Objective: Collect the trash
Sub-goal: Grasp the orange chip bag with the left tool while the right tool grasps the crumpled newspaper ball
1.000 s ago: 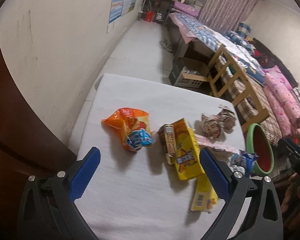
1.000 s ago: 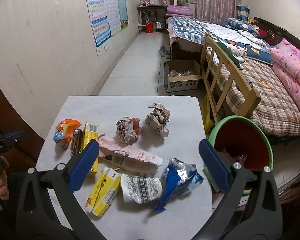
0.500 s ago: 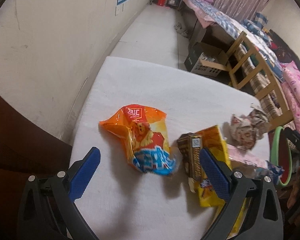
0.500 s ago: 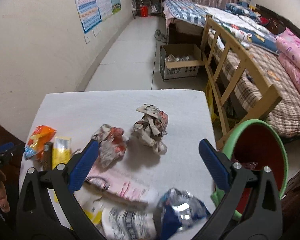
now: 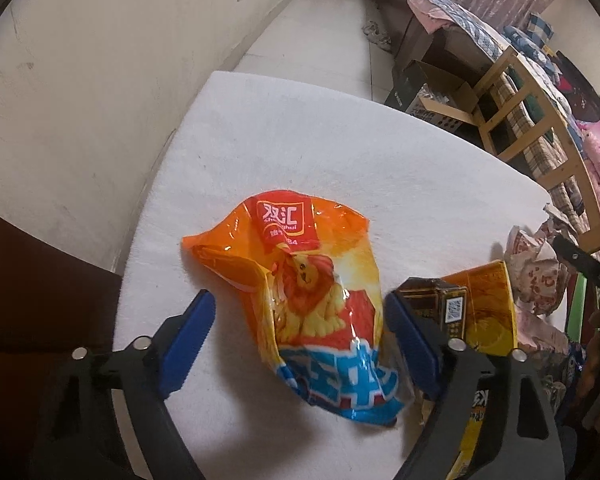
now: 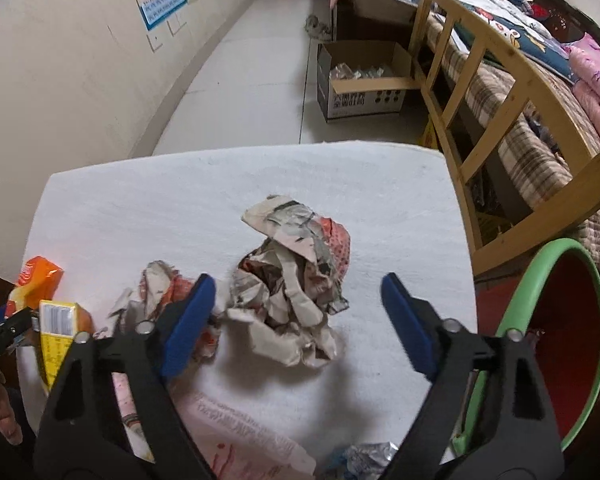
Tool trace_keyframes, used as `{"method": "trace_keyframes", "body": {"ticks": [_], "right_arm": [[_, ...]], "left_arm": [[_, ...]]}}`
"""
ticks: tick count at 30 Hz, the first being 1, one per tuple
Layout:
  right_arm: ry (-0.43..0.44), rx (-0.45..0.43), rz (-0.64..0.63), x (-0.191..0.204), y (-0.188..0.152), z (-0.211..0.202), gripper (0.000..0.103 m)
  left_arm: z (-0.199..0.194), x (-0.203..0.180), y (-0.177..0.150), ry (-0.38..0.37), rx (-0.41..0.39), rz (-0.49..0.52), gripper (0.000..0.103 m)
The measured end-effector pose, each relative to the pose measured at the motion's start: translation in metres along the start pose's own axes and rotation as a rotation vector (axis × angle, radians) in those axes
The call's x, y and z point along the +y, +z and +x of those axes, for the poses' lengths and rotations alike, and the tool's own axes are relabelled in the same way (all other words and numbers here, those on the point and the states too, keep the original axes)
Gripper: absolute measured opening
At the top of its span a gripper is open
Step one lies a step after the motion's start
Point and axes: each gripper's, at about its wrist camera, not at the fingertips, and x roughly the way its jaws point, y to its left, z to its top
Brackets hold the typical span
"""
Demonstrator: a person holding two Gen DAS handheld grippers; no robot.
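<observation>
The left gripper [image 5: 300, 324] is held over the white cloth-covered table [image 5: 300, 152] with its blue-padded jaws apart, having just been closing. Between them lies one crumpled orange and blue plastic snack bag [image 5: 316, 296]; the left pad stands clear of it, while the right pad appears to be just at its edge, though contact cannot be made out. Just beyond that pad, one small dark brown carton [image 5: 440, 304] lies against one flat yellow cardboard box [image 5: 488, 308].

The right gripper [image 6: 294, 320] is likewise part-way open, its jaws having just been closing. One large ball of crumpled printed newspaper [image 6: 296, 280] sits between the pads, touched by neither. A second, smaller crumpled newspaper ball [image 6: 156, 288] lies just beside it, partly behind the left pad. Nearer the camera, one flat pink printed paper wrapper [image 6: 236, 432] is seen under the fingers. To the right, off the table's edge, stands one red plastic bucket with a green rim [image 6: 560, 352].
</observation>
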Motion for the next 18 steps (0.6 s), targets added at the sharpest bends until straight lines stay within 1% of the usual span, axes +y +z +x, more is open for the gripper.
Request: {"method": "trace_keyframes", "body": {"ticks": [1,2,3,4,5,6,9,14,18], "right_arm": [[0.0,0.011,0.002,0.0,0.0,0.004,0.08],[0.01,0.019,0.007,0.0,0.0,0.007,0.076],[0.013,0.024,0.007,-0.001,0.0,0.009,0.067],[0.018,0.032,0.005,0.0,-0.001,0.011,0.063],[0.029,0.036,0.006,0.001,-0.001,0.012,0.052],[0.034,0.037,0.005,0.001,-0.001,0.012,0.047],[0.027,0.021,-0.012,0.006,-0.002,0.007,0.042],[0.033,-0.028,-0.015,0.008,-0.004,-0.016,0.041],[0.036,-0.076,-0.023,0.01,-0.006,-0.046,0.041]], "left_arm": [[0.001,0.0,0.0,-0.005,0.001,-0.001,0.073],[0.003,0.001,-0.001,-0.011,0.004,0.0,0.069],[0.004,0.001,-0.002,-0.019,0.008,-0.002,0.064],[0.004,0.001,-0.002,-0.016,0.004,-0.002,0.059],[0.002,0.002,-0.002,-0.025,0.0,-0.003,0.057],[0.001,0.002,-0.002,-0.032,-0.001,-0.005,0.055],[-0.004,0.003,-0.003,-0.03,-0.014,0.002,0.052],[-0.022,0.003,-0.001,-0.02,-0.051,0.01,0.052],[-0.047,0.003,-0.001,-0.025,-0.094,0.014,0.052]]}}
